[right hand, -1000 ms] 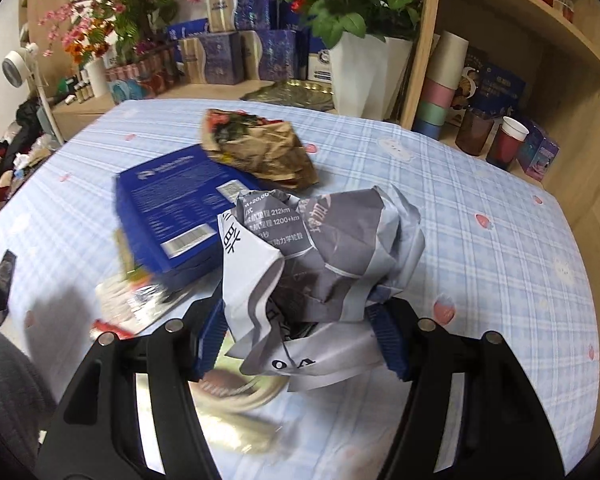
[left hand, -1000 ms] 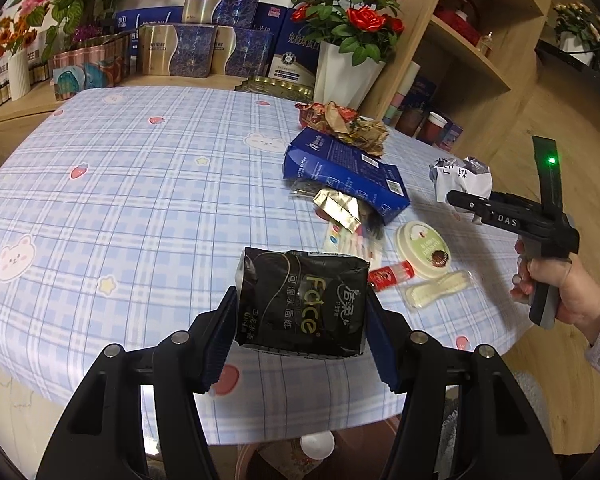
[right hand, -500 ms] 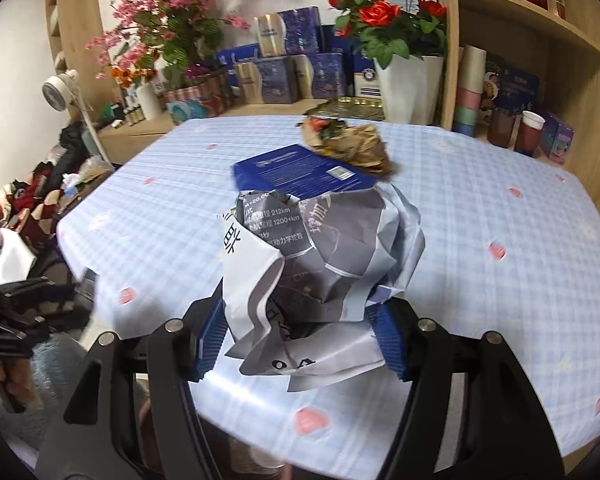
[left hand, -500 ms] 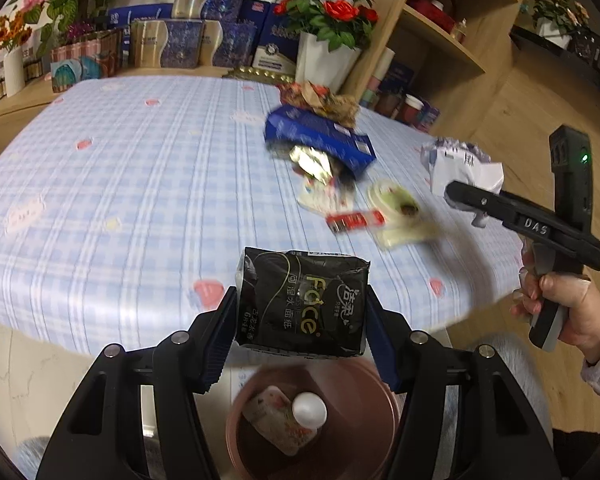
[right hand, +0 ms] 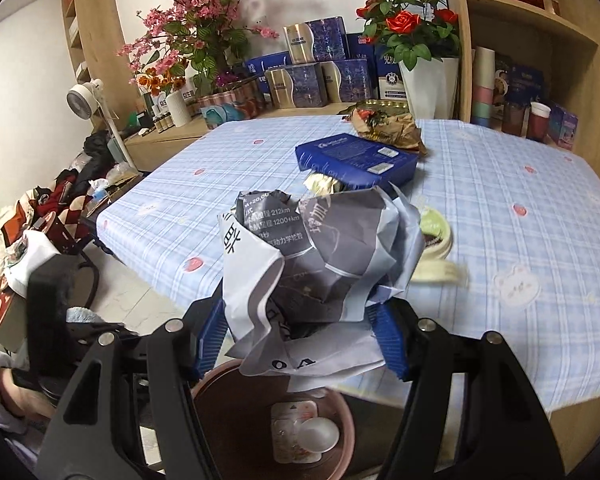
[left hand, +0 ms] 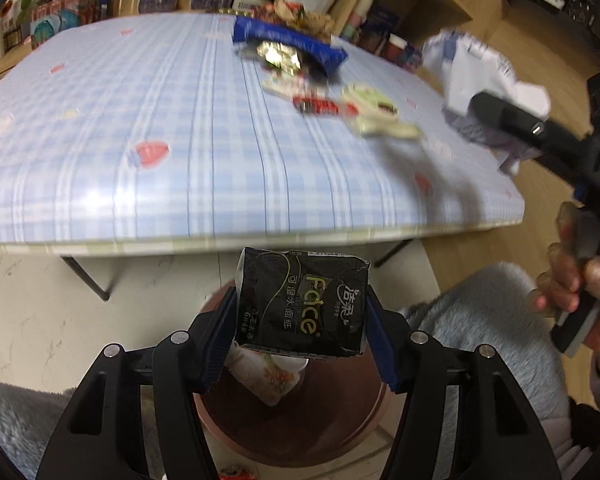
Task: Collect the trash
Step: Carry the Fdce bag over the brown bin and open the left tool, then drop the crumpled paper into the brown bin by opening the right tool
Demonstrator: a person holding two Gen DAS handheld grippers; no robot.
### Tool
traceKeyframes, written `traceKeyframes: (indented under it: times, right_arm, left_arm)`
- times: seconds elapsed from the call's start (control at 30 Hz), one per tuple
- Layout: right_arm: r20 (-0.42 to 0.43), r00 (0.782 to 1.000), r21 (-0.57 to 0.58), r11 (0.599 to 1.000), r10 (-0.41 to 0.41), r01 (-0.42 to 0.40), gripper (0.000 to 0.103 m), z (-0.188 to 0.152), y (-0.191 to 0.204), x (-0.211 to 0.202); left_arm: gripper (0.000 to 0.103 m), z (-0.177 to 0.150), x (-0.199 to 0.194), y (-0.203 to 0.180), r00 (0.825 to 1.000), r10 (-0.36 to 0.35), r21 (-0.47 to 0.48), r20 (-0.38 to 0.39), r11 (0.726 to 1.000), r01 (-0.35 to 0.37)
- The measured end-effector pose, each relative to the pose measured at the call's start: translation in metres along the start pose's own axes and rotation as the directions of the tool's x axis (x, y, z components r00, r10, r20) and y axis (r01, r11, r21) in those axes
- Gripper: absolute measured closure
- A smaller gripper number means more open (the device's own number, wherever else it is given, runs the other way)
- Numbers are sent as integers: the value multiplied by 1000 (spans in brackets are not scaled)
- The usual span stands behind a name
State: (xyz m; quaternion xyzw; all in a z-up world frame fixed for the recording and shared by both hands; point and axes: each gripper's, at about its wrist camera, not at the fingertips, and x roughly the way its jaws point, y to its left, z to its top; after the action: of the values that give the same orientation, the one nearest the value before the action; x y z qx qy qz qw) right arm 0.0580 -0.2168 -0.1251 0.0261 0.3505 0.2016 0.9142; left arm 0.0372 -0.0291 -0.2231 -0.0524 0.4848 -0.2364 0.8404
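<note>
Blue-checked tablecloth (right hand: 500, 208) carried a blue box (right hand: 356, 158) and wrappers. Left gripper (left hand: 302, 320) clamped a black tissue pack (left hand: 302, 304) above the brown bin (left hand: 300, 440); right gripper (right hand: 300, 330) clamped crumpled paper (right hand: 320, 252) above it.

We see a table (right hand: 500, 208) with a blue checked cloth that has small pink marks. Behind it, on a low wooden counter (right hand: 172, 140), stand dark blue and gold boxes (right hand: 320, 60). Beside them is a white vase with red roses (right hand: 424, 40), and at the left a white vase with pink blossom branches (right hand: 188, 40). A small white fan (right hand: 85, 94) stands near the wall. On the wooden shelf (right hand: 540, 24) at the right we see stacked paper cups (right hand: 483, 88) in pastel colours. Clothes (right hand: 52, 200) lie in a heap on the floor at the left.
</note>
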Motion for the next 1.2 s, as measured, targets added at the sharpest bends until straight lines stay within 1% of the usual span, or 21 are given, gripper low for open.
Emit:
traceKeyframes:
  times: [0.1, 0.17, 0.33, 0.43, 0.5, 0.57, 0.63, 0.73, 0.8, 0.9, 0.97, 1.0, 1.03, 1.07, 1.1, 1.13, 1.2]
  right_arm:
    - [-3, 1000, 27, 1000, 2, -2, 38, -12, 1, -4]
    - [-4, 1000, 47, 999, 1, -1, 38, -19, 1, -6]
    - [-10, 1000, 82, 997, -3, 4, 38, -32, -2, -10]
    - [-15, 1000, 87, 996, -4, 5, 38, -36, -2, -10]
    - [-19, 1000, 84, 996, -5, 6, 38, -38, -2, -10]
    - [-19, 1000, 79, 997, -4, 5, 38, -39, 1, -10]
    - [-22, 1000, 83, 997, 3, -1, 38, -41, 2, -9]
    - [-37, 999, 95, 995, 10, -6, 38, -46, 4, -4]
    - [-48, 999, 93, 996, 9, -5, 38, -49, 6, -1]
    - [-68, 998, 72, 997, 11, -6, 38, -54, 13, 5]
    - [-84, 996, 50, 999, 18, -14, 38, -57, 20, 10]
    - [-91, 996, 38, 999, 18, -15, 38, -58, 24, 12]
    - [-103, 995, 18, 1000, 16, -14, 38, -61, 29, 16]
    - [-111, 994, 7, 1000, 15, -15, 38, -62, 32, 18]
    - [-125, 992, -12, 1000, 14, -16, 38, -65, 37, 22]
    - [-134, 991, -22, 1000, 15, -19, 38, -66, 40, 24]
    - [-157, 987, -43, 999, 20, -27, 37, -71, 47, 30]
  left_arm:
    - [44, -10, 9, 0, 999, 29, 24, -34, 999, -29]
    - [43, -13, 12, 0, 998, 19, 24, -53, 1000, -18]
    - [40, -15, 16, -3, 998, -9, 42, -66, 999, 12]
    - [34, -17, 18, -5, 997, -28, 47, -74, 998, 31]
    - [25, -16, 19, -7, 998, -29, 48, -61, 998, 32]
    - [18, -15, 12, -6, 999, -20, 39, -31, 999, 21]
    - [17, -13, 3, -1, 1000, -12, 18, 11, 1000, 12]
    - [16, -9, -17, 10, 995, 33, -38, 96, 999, -29]
    - [11, -6, -35, 19, 982, 94, -83, 164, 993, -81]
    - [10, -1, -61, 29, 951, 171, -118, 256, 982, -145]
    - [8, 0, -77, 33, 922, 230, -123, 312, 972, -201]
    - [8, -1, -83, 35, 911, 251, -124, 327, 967, -222]
    - [7, -4, -89, 38, 895, 280, -126, 347, 960, -252]
    - [7, -6, -94, 39, 885, 297, -130, 358, 955, -268]
    - [6, -8, -95, 41, 878, 310, -138, 365, 951, -278]
    - [6, -10, -97, 45, 874, 318, -153, 368, 948, -280]
    - [6, -13, -97, 50, 875, 323, -177, 361, 945, -276]
